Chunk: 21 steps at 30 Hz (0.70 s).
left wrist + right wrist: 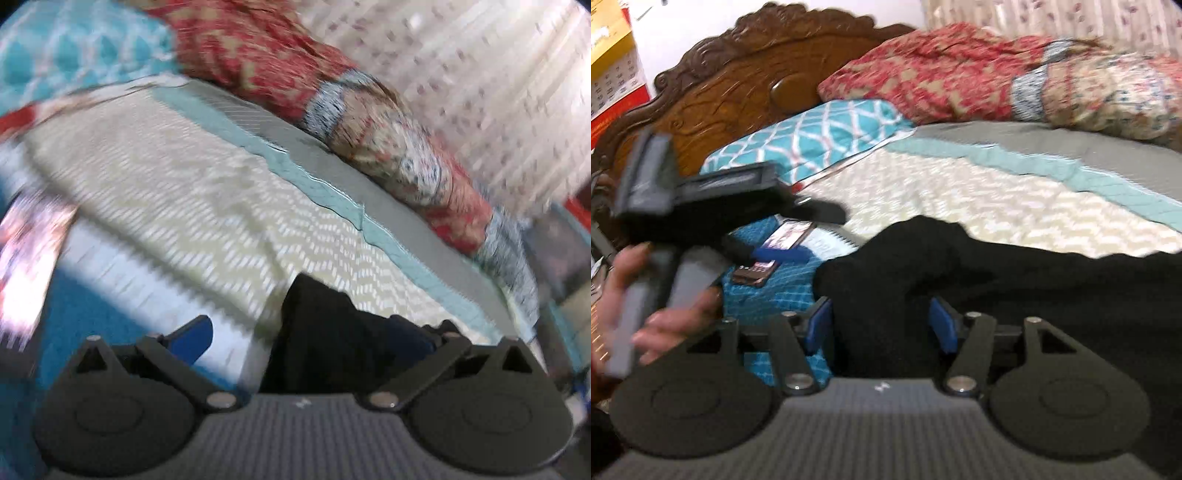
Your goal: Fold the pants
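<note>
**Tongs let go – the black pants need a fresh, flat grip**

The black pants (1015, 280) lie bunched on the bed (960, 192), on its near edge, in front of the chevron quilt (177, 177). The left tongs (317, 339) stand wide open, cloth between the blue pads but not pinched. The right tongs (882, 325) are about half open, straddling a raised ridge of fabric, pads seemingly clear of it.

The step in hand looks like re-gripping for a fold. Best taken at two matching hem or waist points – then lifted evenly so the soft, floppy knit falls straight. The fabric is matte and thick; the quilt beneath is ribbed and grippy, so dragging may rumple it.
</note>
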{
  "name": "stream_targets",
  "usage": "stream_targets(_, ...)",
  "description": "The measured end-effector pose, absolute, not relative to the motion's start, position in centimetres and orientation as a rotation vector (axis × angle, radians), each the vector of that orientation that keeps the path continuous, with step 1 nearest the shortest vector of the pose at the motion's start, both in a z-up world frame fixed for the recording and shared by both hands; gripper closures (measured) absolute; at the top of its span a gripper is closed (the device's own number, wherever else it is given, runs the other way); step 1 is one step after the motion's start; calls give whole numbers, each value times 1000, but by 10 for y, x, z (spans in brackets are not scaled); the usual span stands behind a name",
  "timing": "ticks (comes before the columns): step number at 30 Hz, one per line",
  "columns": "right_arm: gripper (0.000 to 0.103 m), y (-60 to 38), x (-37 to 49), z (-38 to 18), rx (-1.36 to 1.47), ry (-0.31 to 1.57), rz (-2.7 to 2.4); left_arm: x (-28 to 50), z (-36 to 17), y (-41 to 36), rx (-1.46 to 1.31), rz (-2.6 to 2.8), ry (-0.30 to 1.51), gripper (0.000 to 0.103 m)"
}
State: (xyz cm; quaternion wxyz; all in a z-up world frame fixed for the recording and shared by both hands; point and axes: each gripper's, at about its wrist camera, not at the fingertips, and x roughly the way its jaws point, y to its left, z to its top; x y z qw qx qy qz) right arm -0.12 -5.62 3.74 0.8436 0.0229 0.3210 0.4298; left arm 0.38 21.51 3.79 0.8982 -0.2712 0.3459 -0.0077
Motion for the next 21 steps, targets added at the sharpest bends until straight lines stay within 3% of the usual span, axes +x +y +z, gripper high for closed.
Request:
stream_targets(3, 42, -78, 7, 31, 81, 696, 811, 35, 23, 203, -594, -113, 790, 3)
stream_targets(4, 42, -86, 11, 28, 101, 711, 777, 40, 20, 196, -588, -134, 801, 11)
stream_targets(5, 42, -93, 17, 24, 131, 738, 743, 43, 17, 185, -538, -127, 816, 47)
stream_targets(6, 43, -101, 25, 17, 165, 776, 715, 45, 17, 174, -453, -99, 822, 71)
stream_targets(7, 46, -105, 30, 9, 188, 819, 697, 43, 17, 164, -372, -65, 803, 81)
stream_targets(9, 54, -106, 36, -13, 196, 958, 675, 30, 21, 160, -291, 29, 725, 90)
stream_targets(14, 54, -105, 19, -23, 185, 922, 671, 18, 8, 192, -454, 195, 728, 88)
stream_targets(17, 55, -107, 23, -17, 185, 916, 675, 10, 19, 185, -403, 164, 708, 84)
stream_targets(18, 55, -110, 23, -11, 194, 898, 673, 3, 28, 186, -397, 158, 682, 79)
stream_targets(19, 54, -114, 21, -5, 207, 866, 667, -7, 38, 190, -401, 159, 644, 68)
stream_targets(21, 54, -121, 18, 6, 226, 817, 663, -25, 55, 202, -439, 175, 564, 64)
